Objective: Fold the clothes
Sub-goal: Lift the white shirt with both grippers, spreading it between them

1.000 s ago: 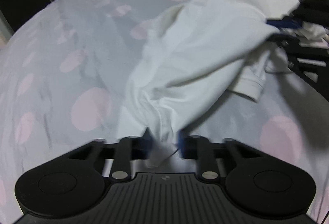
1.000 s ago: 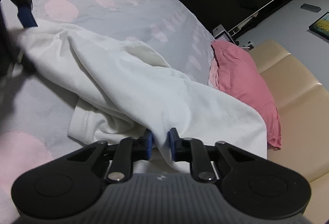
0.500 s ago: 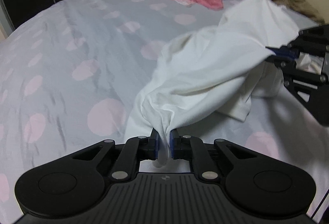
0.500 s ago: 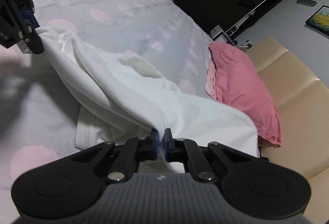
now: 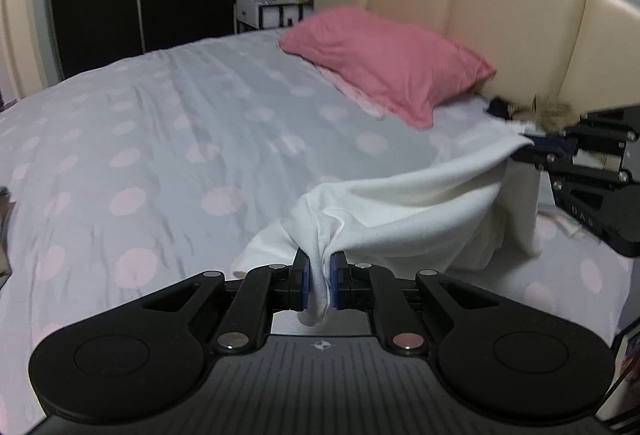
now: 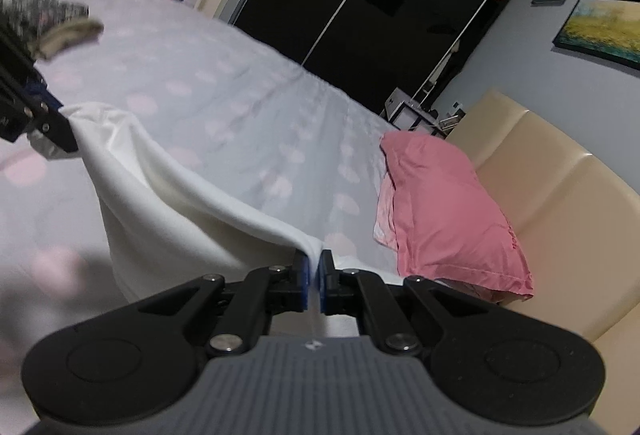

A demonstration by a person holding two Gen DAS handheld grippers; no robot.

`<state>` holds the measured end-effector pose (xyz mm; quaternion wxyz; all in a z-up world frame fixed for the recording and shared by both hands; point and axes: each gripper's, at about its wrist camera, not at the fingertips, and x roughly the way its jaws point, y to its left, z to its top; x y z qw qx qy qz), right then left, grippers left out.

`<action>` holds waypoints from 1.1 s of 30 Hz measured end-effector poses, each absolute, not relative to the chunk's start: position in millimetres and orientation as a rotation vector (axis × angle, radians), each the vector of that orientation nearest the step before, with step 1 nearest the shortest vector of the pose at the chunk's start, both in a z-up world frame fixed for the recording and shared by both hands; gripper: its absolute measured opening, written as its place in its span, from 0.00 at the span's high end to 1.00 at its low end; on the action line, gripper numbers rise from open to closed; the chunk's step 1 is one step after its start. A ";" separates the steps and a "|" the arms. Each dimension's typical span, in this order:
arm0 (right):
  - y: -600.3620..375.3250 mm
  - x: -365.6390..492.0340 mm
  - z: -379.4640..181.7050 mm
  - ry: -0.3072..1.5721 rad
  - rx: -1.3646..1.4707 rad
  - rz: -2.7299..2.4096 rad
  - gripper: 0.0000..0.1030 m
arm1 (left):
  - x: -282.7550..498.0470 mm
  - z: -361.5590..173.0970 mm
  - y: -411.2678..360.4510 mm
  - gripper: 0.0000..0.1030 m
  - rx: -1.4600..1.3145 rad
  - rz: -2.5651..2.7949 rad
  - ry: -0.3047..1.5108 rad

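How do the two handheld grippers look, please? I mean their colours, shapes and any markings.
Both match. The left gripper has a black body with two round discs, silver pivot pins, angular black linkage arms and blue pads. A ribbed grey top plate carries a small cross-shaped mark. The right gripper looks the same. No cables or sleeves show.

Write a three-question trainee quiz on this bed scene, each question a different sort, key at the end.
1. True or false: both grippers are shut on the white garment.
2. The pink pillow lies: A) against the headboard; B) on the floor; C) under the garment.
3. Fill in: the bedspread is pale grey with pink ____.

Key: 1 true, left gripper and right gripper each pinch it; 2 A; 3 dots.
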<state>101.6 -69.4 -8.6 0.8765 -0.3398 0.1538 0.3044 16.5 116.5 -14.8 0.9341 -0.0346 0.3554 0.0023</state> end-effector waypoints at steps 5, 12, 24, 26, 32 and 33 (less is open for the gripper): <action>-70.1 74.0 22.7 0.300 -0.658 0.651 0.95 | -8.5 15.3 122.0 0.92 -0.089 0.052 0.666; -78.8 40.2 61.8 0.261 -0.568 0.695 0.95 | -52.2 61.5 132.2 0.92 -0.159 0.099 0.554; -70.9 -19.3 115.1 0.158 -0.429 0.833 0.95 | -140.2 116.3 154.7 0.93 -0.195 0.160 0.358; -67.3 -28.8 120.7 0.145 -0.417 0.864 0.95 | -150.2 121.6 160.1 0.93 -0.199 0.178 0.325; -59.9 -51.2 129.2 0.141 -0.369 0.954 0.95 | -175.4 131.1 175.0 0.92 -0.232 0.226 0.232; -59.3 -55.0 129.3 0.140 -0.360 0.971 0.95 | -177.0 130.9 177.7 0.92 -0.232 0.229 0.229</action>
